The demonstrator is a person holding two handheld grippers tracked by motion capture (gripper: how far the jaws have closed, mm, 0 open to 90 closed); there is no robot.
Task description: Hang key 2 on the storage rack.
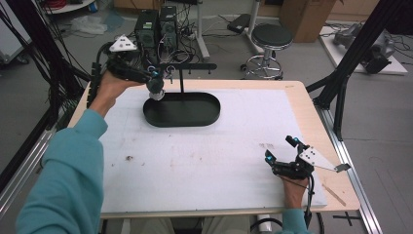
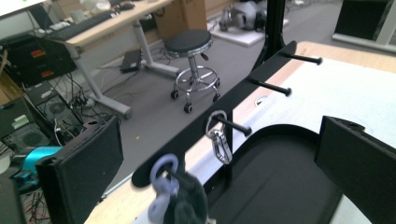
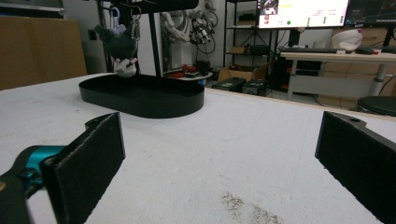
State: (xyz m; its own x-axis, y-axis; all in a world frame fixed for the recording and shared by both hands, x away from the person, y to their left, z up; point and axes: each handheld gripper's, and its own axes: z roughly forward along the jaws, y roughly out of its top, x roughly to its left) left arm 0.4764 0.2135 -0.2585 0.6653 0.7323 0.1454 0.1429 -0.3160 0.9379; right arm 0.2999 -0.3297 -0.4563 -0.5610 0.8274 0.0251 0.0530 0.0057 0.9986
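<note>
At the far left end of the black oval metal tray [image 1: 204, 116], my left gripper [image 1: 155, 78] sits up by the black T-shaped peg rack [image 1: 187, 67] that rises from the tray's back edge. I see its jaws spread wide with nothing between the pads, and the small dark plush keychain toy with a lilac plastic clip [image 2: 164, 186] hangs free on the rack's end peg, just ahead of the jaws in the left gripper view. One peg further along from the toy a silver metal carabiner [image 2: 219, 140] hangs on its own, not touching the toy. Two more pegs past it are bare. From the right gripper view the plush toy [image 3: 120, 49] dangles above the tray's left end, its bottom close to the rim; I cannot tell whether it touches. Well apart from the tray, at the near right corner of the white foam-covered table top [image 1: 204, 161], my right gripper [image 1: 280, 150] rests low on the surface, jaws wide apart, holding nothing, pointing back toward the tray. A patch of brown crumbs [image 3: 247, 210] lies on the white cover just in front of the right gripper, on the tray's near side.
</note>
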